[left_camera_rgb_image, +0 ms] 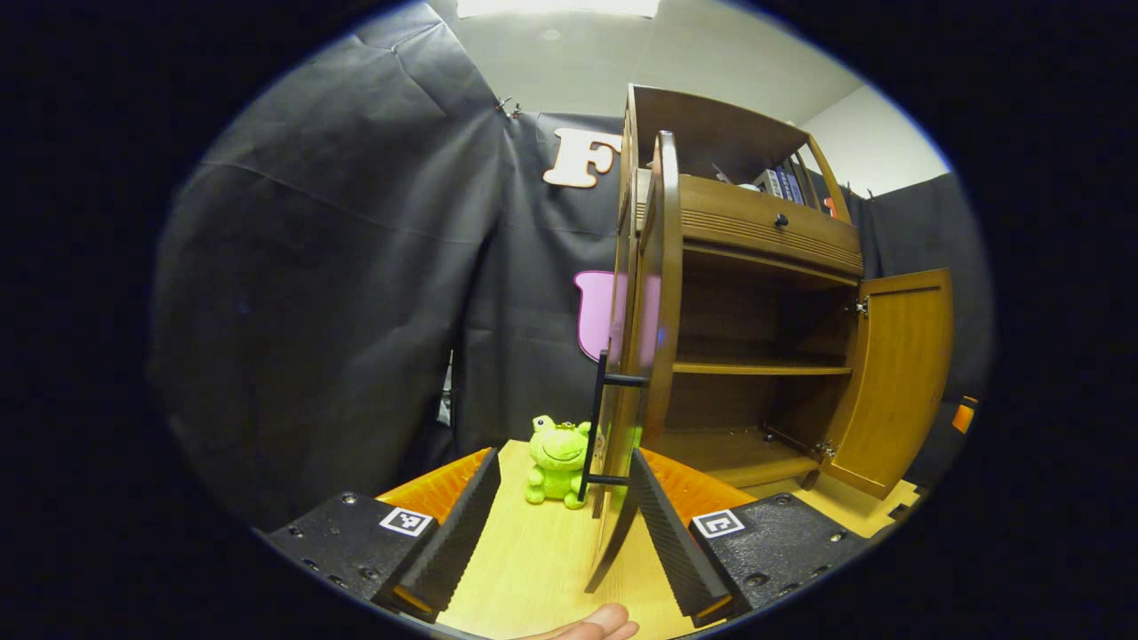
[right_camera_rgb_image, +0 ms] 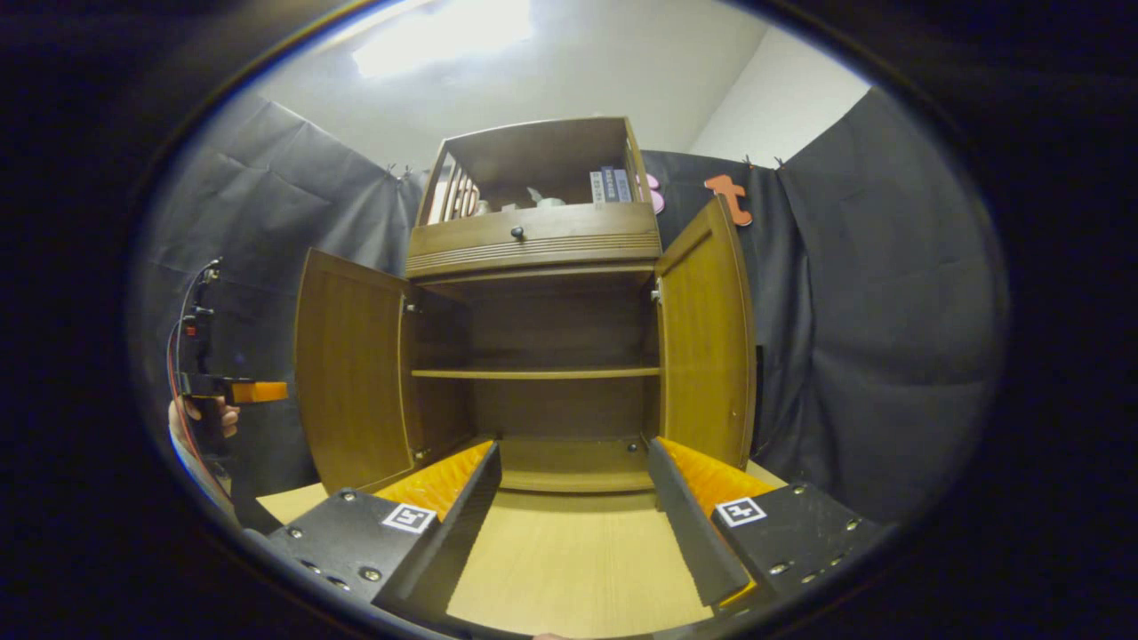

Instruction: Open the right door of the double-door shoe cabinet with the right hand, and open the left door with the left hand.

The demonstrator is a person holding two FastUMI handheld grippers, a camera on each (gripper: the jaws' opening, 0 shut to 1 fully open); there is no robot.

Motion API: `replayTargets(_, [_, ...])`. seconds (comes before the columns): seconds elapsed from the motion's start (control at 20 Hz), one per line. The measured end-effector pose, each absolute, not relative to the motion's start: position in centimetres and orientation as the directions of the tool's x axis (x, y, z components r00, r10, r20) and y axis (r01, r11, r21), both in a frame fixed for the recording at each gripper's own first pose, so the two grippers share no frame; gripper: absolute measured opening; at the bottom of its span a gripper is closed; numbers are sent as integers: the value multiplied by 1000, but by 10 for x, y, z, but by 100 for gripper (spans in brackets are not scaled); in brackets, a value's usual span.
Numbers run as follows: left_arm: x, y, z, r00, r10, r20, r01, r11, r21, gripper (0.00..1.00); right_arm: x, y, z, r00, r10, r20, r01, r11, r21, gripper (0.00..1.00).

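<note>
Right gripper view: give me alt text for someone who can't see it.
A wooden shoe cabinet stands with both lower doors swung open, the left door and right door, baring empty shelves. The open right gripper hovers over the table in front.

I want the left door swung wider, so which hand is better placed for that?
Left. The left gripper has the left door edge-on between its open fingers, with the handle just ahead. The right gripper, open too, faces the middle of the cabinet, apart from both doors.
</note>
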State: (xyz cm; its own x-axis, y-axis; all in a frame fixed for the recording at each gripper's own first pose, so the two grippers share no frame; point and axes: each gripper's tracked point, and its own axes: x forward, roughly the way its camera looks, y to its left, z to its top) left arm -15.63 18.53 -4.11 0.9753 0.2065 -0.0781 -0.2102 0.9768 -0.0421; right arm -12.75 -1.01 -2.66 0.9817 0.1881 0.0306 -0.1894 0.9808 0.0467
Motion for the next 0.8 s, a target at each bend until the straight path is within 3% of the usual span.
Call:
replayTargets(0.1, [-165,174,-31,975,217,-53,-219,974,-49,92,-125,-13,-24,983,181,37,-183,982,48,94])
replayTargets(0.15, [-168,166,-27,975,216,-45,-218,974,-67,91,-124,-16,-24,984,173,39,-175,984,45,98])
replayTargets(0.25, [-169,149,-18,979,205,-25,-206,974,-95,90,-120,-19,-21,985,167,45,-168,985,39,94])
replayTargets(0.3, [-167,141,-16,979,203,-19,-203,974,-97,95,-118,-20,-19,985,166,48,-167,985,36,98])
replayTargets(0.5, [-154,111,-9,980,197,-22,-199,974,-108,92,-110,-30,-14,987,152,57,-155,987,45,98])
replayTargets(0.55, [-151,98,-9,983,184,-25,-185,977,-103,96,-108,-32,-15,987,152,52,-155,987,43,98])
replayTargets(0.6, [-148,87,-11,985,172,-32,-174,980,-97,96,-105,-34,-13,987,150,49,-152,987,42,94])
replayTargets(0.65, [-142,76,-11,987,159,-35,-162,983,-92,93,-103,-36,-11,988,151,45,-153,987,39,98])
replayTargets(0.8, [-129,34,-6,993,110,-42,-113,991,-65,96,-105,-41,7,986,150,68,-152,988,16,99])
